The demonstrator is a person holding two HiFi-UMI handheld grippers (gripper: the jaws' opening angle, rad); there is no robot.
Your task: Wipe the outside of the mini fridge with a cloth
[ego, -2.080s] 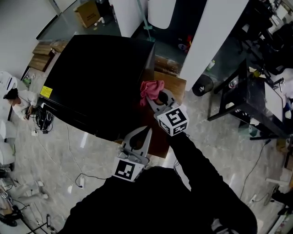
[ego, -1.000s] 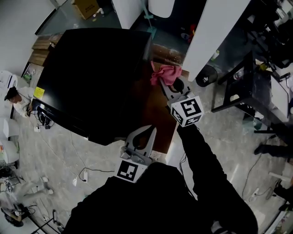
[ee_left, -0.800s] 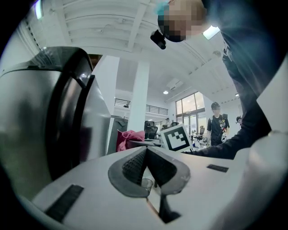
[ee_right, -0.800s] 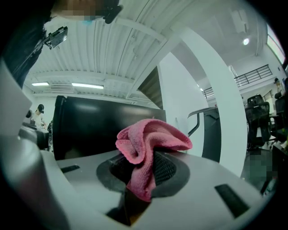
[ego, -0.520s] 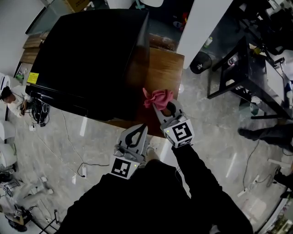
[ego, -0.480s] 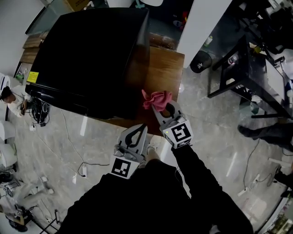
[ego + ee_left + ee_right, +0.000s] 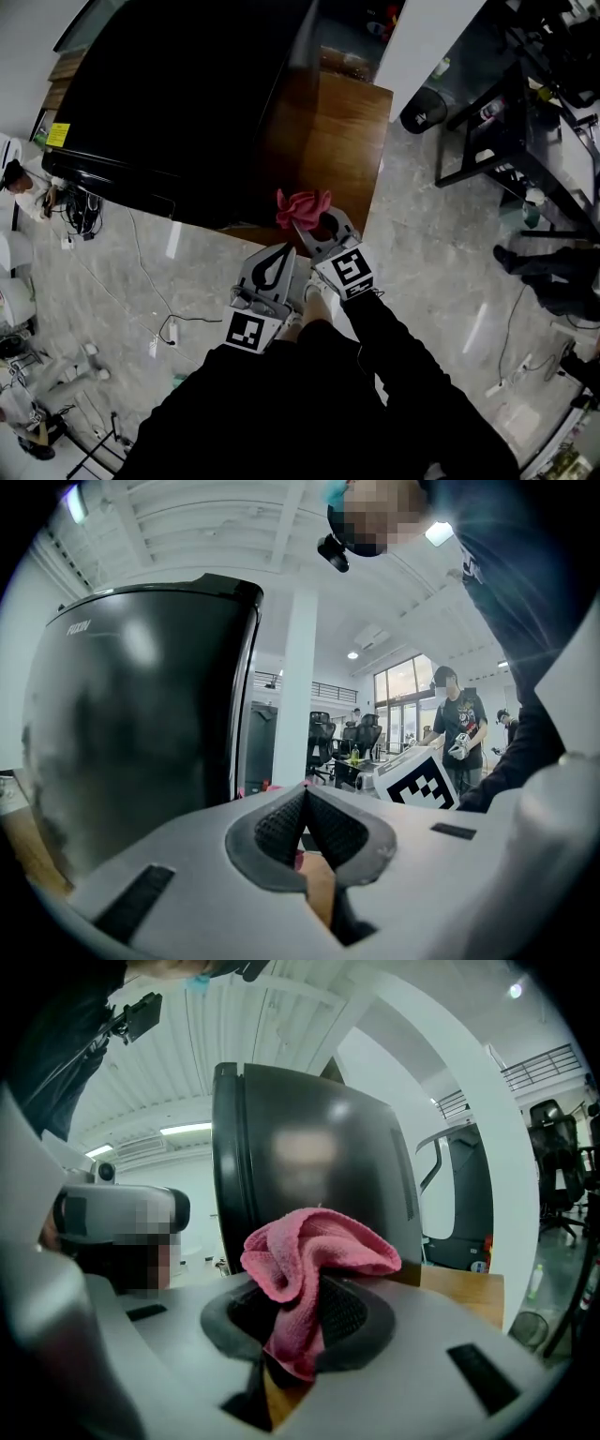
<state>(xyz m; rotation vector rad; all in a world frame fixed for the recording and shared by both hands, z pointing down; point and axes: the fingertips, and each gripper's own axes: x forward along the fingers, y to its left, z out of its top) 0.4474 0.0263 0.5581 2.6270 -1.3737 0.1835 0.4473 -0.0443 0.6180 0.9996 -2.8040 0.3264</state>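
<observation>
The black mini fridge (image 7: 178, 94) stands on a wooden platform (image 7: 337, 141), seen from above. My right gripper (image 7: 314, 222) is shut on a crumpled pink cloth (image 7: 298, 208), held at the fridge's near right corner. In the right gripper view the pink cloth (image 7: 314, 1260) bunches out of the right gripper (image 7: 298, 1321), with the fridge's dark side (image 7: 309, 1157) just behind it. My left gripper (image 7: 272, 265) hangs lower, shut with nothing in it. Through the left gripper (image 7: 305, 827) view the fridge (image 7: 141, 724) rises at the left.
A black metal table (image 7: 534, 122) stands at the right on the grey floor. A white pillar (image 7: 427, 47) rises behind the platform. Cables (image 7: 159, 328) lie on the floor at the left. A person (image 7: 19, 178) crouches at the far left; another person (image 7: 461, 733) stands in the background.
The right gripper has drawn the pink cloth back along the fridge's right side, from its far corner toward me. The left gripper has stayed shut and low.
</observation>
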